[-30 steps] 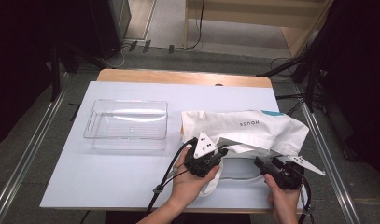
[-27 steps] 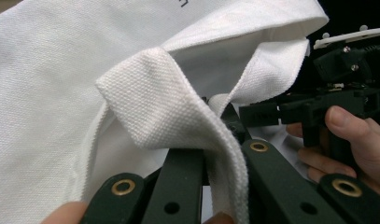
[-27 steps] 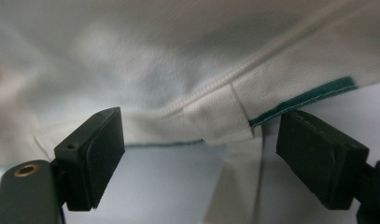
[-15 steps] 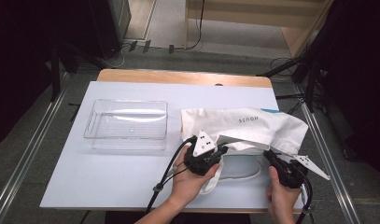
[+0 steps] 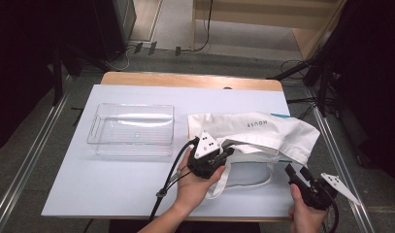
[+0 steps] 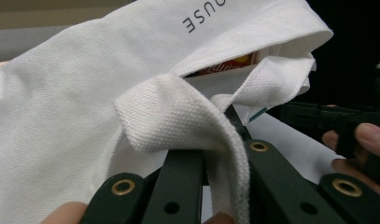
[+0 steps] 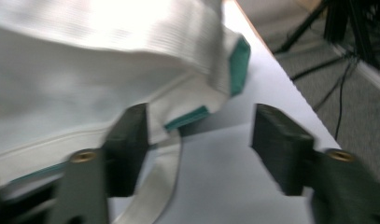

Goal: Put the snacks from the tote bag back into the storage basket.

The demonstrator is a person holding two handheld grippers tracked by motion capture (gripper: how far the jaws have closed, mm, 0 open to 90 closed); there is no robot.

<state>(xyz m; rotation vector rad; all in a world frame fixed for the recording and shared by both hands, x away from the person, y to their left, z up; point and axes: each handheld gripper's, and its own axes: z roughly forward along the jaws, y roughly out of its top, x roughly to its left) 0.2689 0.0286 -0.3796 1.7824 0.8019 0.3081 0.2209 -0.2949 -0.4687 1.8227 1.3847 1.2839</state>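
A white canvas tote bag (image 5: 263, 130) with grey lettering lies on the right half of the table. My left gripper (image 5: 228, 151) sits at the bag's near left side, shut on a white strap (image 6: 187, 116) at the bag's mouth. Something red and yellow (image 6: 225, 65) peeks out from inside the bag. My right gripper (image 5: 296, 173) hovers by the bag's near right corner, above the table's front edge. In the right gripper view, which is blurred, it (image 7: 201, 126) is open with the bag's teal-trimmed edge (image 7: 239, 58) just ahead and a loose strap (image 7: 166, 163) by the left jaw.
An empty clear plastic tray (image 5: 132, 128) stands left of the bag. The white table sheet (image 5: 112, 184) has bare room in front of the tray. The table's right edge (image 7: 290, 88) is close to my right gripper, with floor cables beyond.
My right gripper has drifted right and back toward the table's front right corner. The left gripper has kept its hold on the strap in place.
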